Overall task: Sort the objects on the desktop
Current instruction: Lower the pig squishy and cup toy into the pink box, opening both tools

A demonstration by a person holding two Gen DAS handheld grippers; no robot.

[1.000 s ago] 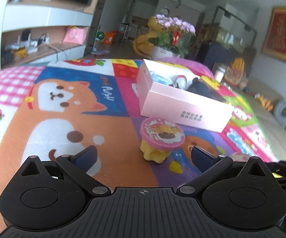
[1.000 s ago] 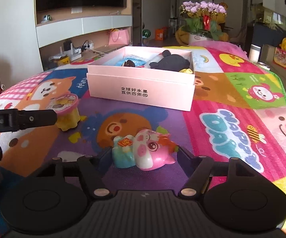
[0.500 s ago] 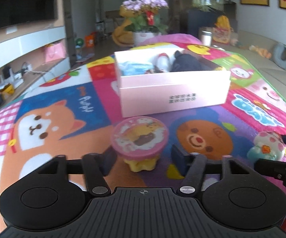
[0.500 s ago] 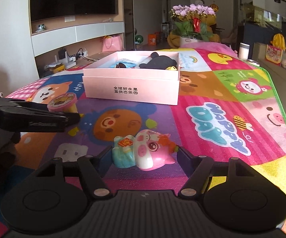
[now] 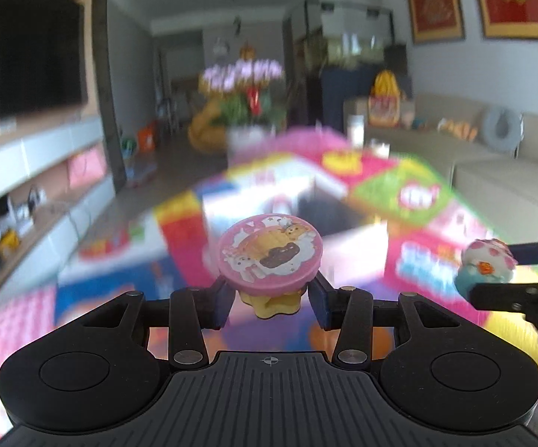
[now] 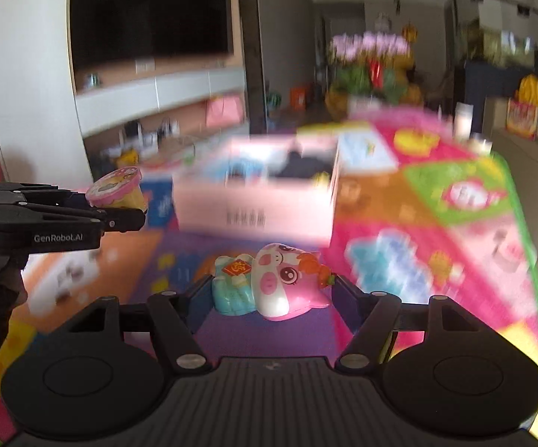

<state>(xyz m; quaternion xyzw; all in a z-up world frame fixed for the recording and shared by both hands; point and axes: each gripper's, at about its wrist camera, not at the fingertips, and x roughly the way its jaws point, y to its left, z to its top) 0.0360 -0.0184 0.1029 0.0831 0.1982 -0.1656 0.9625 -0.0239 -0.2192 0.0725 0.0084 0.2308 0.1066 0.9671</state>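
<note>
My left gripper (image 5: 272, 303) is shut on a yellow pudding cup with a pink lid (image 5: 271, 257) and holds it in the air above the colourful mat. It also shows at the left of the right wrist view (image 6: 116, 190). My right gripper (image 6: 272, 298) is shut on a pink pig toy with a teal body (image 6: 272, 283), also lifted; the toy shows at the right of the left wrist view (image 5: 487, 264). The open pink box (image 6: 254, 208) lies ahead with dark and blue items inside, blurred.
The cartoon play mat (image 6: 436, 231) covers the table. A pot of purple flowers (image 5: 244, 93) stands beyond its far end. A TV wall with shelves (image 6: 149, 85) is on the left, a sofa (image 5: 500, 164) on the right.
My left gripper closed on the pudding cup and lifted it off the mat. My right gripper lifted the pig toy. Both views now move towards the pink box, with blur.
</note>
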